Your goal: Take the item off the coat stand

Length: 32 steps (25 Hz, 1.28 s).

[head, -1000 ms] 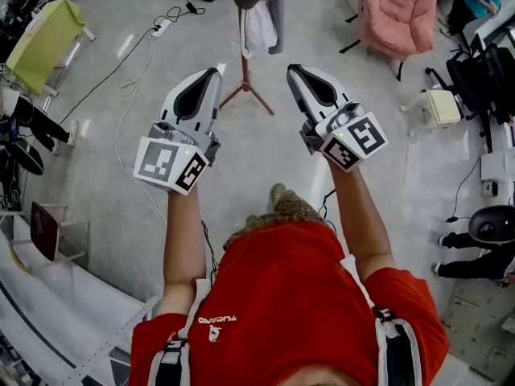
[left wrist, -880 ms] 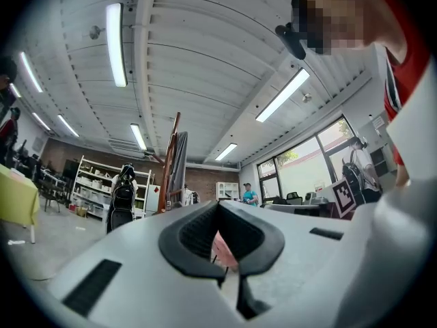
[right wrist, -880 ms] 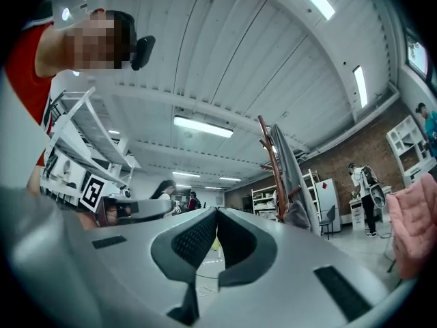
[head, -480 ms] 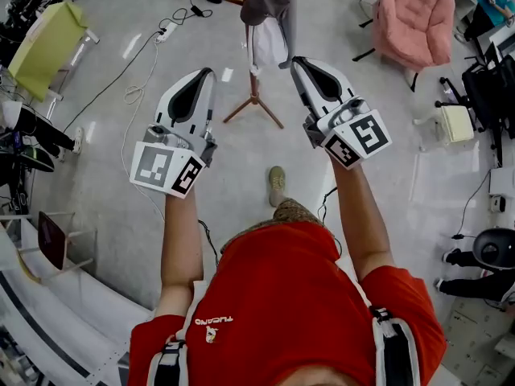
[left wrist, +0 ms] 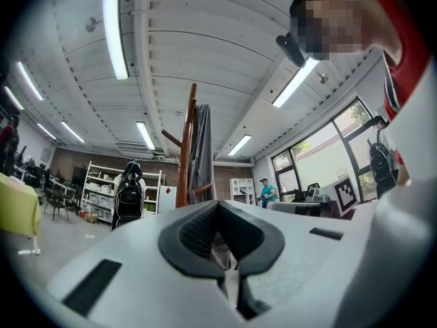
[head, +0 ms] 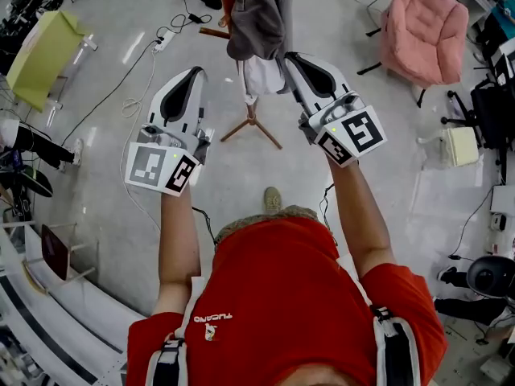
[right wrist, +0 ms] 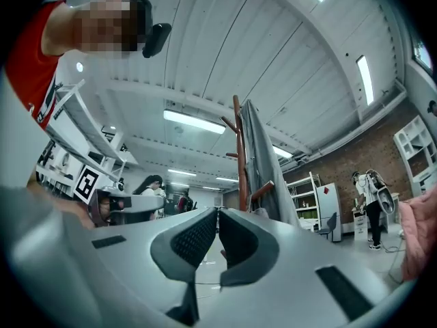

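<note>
The grey coat point(head: 254, 21) hangs with its length straight down the brown coat stand point(left wrist: 184, 157), just ahead of the left tongs point(head: 194, 72) and right tongs point(head: 292, 58). Both tongs are pressed together and empty. Since a second ago the stand has drawn nearer and now sits between their tips.

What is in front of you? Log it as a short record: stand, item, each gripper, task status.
stand: wooden coat stand, upright on the floor ahead of the person
item: grey garment, hanging on the stand
left gripper: jaws together, empty, raised toward the stand
right gripper: jaws together, empty, raised toward the stand
task status: garment not yet gripped or taken off
</note>
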{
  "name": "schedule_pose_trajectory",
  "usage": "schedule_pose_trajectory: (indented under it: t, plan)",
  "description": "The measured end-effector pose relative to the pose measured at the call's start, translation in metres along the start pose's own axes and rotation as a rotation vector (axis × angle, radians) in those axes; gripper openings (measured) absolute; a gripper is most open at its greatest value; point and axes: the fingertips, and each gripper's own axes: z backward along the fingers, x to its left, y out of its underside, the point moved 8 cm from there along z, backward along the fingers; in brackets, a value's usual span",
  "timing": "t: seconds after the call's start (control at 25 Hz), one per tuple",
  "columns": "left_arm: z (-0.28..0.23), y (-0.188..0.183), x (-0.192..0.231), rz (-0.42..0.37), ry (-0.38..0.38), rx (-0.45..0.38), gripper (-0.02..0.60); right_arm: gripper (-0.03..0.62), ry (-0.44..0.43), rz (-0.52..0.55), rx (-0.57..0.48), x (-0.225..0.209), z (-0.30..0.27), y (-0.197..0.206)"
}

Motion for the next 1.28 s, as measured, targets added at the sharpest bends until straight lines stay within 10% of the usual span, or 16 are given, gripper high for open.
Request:
schedule_pose_trajectory:
  t: [0.76, 0.96, 1.12, 1.28]
  plan:
    - [-0.065, 0.022, 0.08, 0.008, 0.033, 0.042, 0.009, 0.252, -0.015, -0.027, 0.179, -0.085, -0.121, 0.056]
    - [-0.061, 0.025, 0.093, 0.019, 0.04, 0.046, 0.009, 0.243, -0.015, -0.019, 0.201, -0.085, -0.14, 0.068]
    - [-0.058, 0.027, 0.103, 0.024, 0.045, 0.046, 0.009, 0.052, -0.018, 0.02, 0.195, -0.08, -0.148, 0.068]
    - [-0.056, 0.027, 0.105, 0.031, 0.054, 0.043, 0.009, 0.032, 0.032, 0.03, 0.158, -0.082, -0.143, 0.056]
